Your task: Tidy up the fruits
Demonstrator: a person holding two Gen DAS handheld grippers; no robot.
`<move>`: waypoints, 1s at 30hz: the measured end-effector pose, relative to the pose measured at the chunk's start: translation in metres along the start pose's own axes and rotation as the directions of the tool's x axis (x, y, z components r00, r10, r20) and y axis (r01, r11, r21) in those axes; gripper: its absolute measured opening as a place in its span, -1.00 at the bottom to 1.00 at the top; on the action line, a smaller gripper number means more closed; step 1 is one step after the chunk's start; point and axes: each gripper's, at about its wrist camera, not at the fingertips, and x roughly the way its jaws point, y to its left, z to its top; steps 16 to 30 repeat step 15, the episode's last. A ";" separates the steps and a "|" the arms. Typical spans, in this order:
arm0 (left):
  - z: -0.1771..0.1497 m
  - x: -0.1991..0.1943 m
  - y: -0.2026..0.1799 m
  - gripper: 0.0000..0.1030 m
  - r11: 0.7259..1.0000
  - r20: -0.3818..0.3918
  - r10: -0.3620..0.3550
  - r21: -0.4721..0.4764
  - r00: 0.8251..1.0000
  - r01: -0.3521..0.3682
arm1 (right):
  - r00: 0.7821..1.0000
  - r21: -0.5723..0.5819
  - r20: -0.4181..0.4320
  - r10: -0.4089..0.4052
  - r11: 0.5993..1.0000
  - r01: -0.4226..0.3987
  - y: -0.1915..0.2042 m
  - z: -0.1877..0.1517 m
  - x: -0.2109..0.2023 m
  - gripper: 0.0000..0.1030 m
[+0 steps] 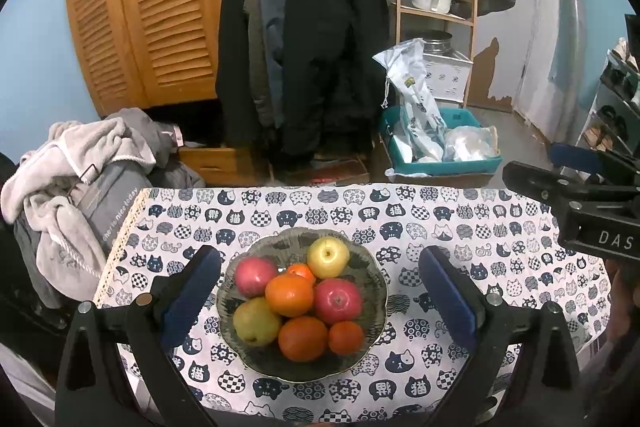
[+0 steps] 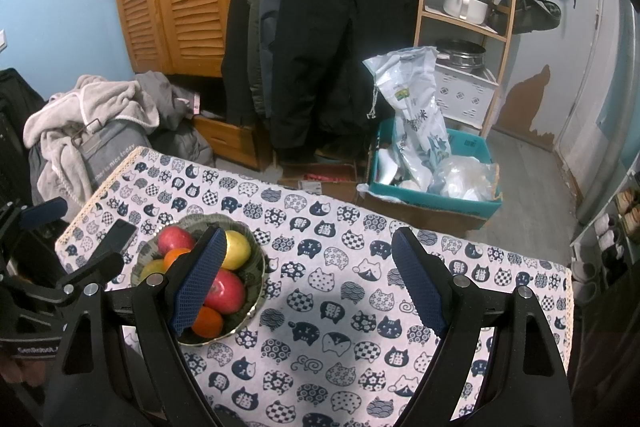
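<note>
The left gripper hangs over a scalloped green bowl with its jaws spread wide to either side and nothing between them; its view shows the whole pile: two red apples, a yellow apple at the far side, a yellow-green pear at the near left, and several oranges, all inside the bowl on the cat-print tablecloth. The right gripper is likewise wide and empty, above bare cloth to the bowl's right; in its view the left blue pad hides much of the bowl, so only part of the fruit shows; that view alone shows a black phone lying just beside the bowl's left rim; behind the table stand hanging coats and a teal crate.
</note>
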 end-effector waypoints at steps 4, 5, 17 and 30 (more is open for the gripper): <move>0.000 -0.002 -0.002 0.95 1.000 0.013 0.016 0.014 1.000 -0.016 | 1.000 0.000 0.001 0.000 1.000 0.000 0.000 0.000 0.000 0.62; 0.000 -0.002 -0.002 0.95 1.000 0.015 0.017 0.019 1.000 -0.017 | 1.000 0.000 0.000 0.000 1.000 0.000 0.000 0.000 -0.001 0.62; 0.000 -0.003 -0.005 0.95 1.000 0.019 0.015 0.024 1.000 -0.015 | 1.000 0.001 0.000 -0.001 1.000 0.001 0.000 0.000 0.000 0.62; 0.000 -0.003 -0.005 0.95 1.000 0.019 0.015 0.024 1.000 -0.015 | 1.000 0.001 0.000 -0.001 1.000 0.001 0.000 0.000 0.000 0.62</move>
